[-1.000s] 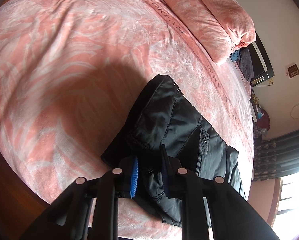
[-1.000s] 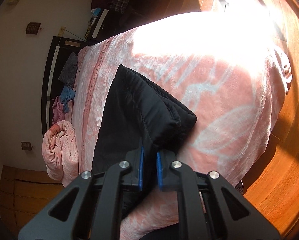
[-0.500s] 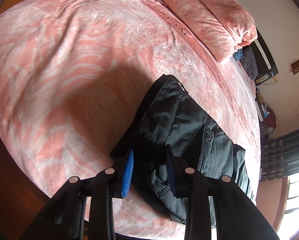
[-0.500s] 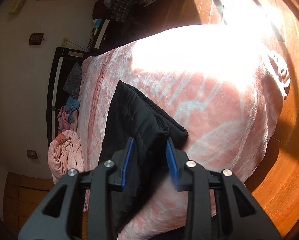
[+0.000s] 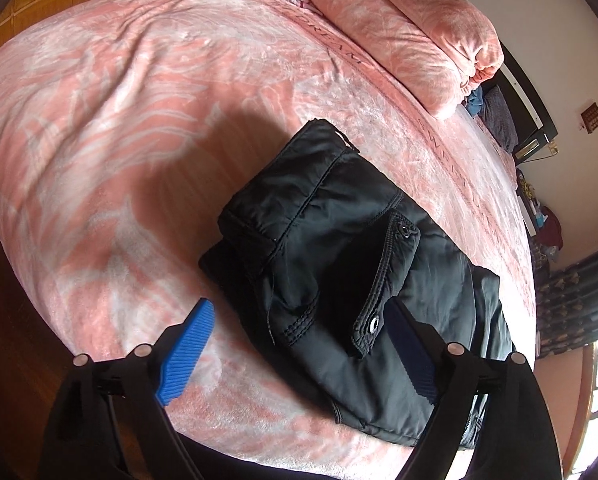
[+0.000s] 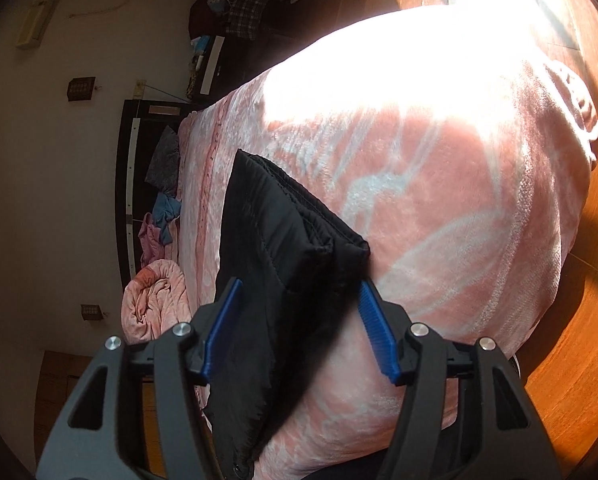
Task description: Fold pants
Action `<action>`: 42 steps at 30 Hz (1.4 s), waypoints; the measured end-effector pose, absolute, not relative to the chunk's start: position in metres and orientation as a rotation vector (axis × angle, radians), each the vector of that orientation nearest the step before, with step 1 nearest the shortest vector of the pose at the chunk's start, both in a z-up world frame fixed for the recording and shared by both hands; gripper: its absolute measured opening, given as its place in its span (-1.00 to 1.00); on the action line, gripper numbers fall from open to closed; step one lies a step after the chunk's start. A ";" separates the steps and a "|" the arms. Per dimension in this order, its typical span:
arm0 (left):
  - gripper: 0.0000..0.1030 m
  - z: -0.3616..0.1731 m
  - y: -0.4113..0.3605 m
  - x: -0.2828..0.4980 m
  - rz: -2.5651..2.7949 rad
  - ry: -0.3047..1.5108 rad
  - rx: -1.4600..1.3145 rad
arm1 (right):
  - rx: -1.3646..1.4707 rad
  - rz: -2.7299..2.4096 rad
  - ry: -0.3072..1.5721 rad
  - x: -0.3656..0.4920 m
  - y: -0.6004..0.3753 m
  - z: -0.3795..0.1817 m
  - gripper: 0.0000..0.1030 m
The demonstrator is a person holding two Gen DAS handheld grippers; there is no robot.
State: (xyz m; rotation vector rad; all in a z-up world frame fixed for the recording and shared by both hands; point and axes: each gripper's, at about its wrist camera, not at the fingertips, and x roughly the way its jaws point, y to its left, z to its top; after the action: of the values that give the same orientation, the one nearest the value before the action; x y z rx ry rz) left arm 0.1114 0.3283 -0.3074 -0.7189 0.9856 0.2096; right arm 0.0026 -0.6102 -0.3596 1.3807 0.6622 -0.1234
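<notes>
The black padded pants [image 5: 339, 264] lie folded into a thick bundle on the pink bed cover [image 5: 119, 120], near its front edge. My left gripper [image 5: 299, 344] is open, its blue pads [image 5: 185, 354] spread wide on either side of the bundle's near end with the snap flap, holding nothing. In the right wrist view the pants [image 6: 275, 240] lie folded, with their cuff end toward the camera. My right gripper [image 6: 299, 320] is open, its fingers either side of that end, not gripping.
A rolled pink quilt [image 5: 411, 28] lies at the bed's head end; it also shows in the right wrist view [image 6: 155, 300]. A dark headboard [image 6: 131, 184] with loose clothes stands against the wall. Wooden floor [image 6: 579, 340] surrounds the bed. Strong sunlight washes out the far cover [image 6: 419, 60].
Both grippers were shut on the pants a second ago. They have opened wide and let go, and the folded bundle now rests on the bed.
</notes>
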 end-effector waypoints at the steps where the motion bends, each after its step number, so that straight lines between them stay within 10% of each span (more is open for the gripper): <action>1: 0.71 -0.310 0.328 0.112 0.215 0.990 -0.725 | 1.379 -0.118 0.663 0.005 -0.610 -0.361 0.17; 9: 0.76 -0.322 0.320 0.113 0.284 0.999 -0.728 | 1.352 -0.072 0.664 0.021 -0.610 -0.361 0.17; 17: 0.77 -0.323 0.315 0.111 0.335 0.958 -0.725 | 1.267 -0.079 0.693 0.024 -0.605 -0.338 -0.55; 42: 0.77 -0.332 0.293 0.084 0.436 0.813 -0.728 | 0.817 -0.097 0.666 0.050 -0.524 -0.185 -0.70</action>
State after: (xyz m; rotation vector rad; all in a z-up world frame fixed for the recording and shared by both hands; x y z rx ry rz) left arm 0.0836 0.2929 -0.3317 -0.7280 0.8130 0.4356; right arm 0.0502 -0.5244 -0.1853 0.8173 0.6661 -0.0971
